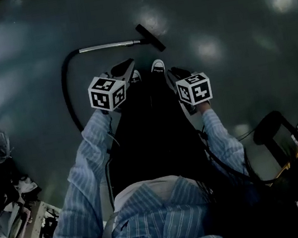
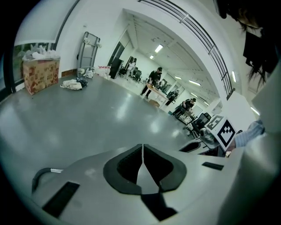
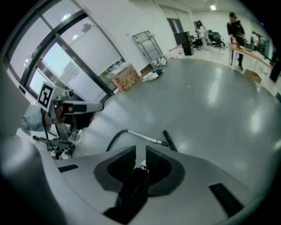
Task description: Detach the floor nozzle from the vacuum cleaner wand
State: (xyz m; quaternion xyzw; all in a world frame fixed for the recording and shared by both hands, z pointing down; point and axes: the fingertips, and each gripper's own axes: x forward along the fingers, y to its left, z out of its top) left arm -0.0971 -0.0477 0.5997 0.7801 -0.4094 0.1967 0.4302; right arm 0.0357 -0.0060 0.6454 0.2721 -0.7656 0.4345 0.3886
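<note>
Nothing gripped: my left gripper (image 1: 124,67) jaws closed, right gripper (image 1: 177,74) jaws a slit apart, both held off because the floor nozzle (image 1: 150,37) lies on the floor (image 1: 221,7) ahead, seemingly attached to the wand (image 1: 108,46).

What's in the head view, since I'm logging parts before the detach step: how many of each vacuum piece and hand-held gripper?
Floor nozzle: 1
Metal wand: 1
Black hose: 1
Hand-held grippers, left and right: 2
Total: 5
</note>
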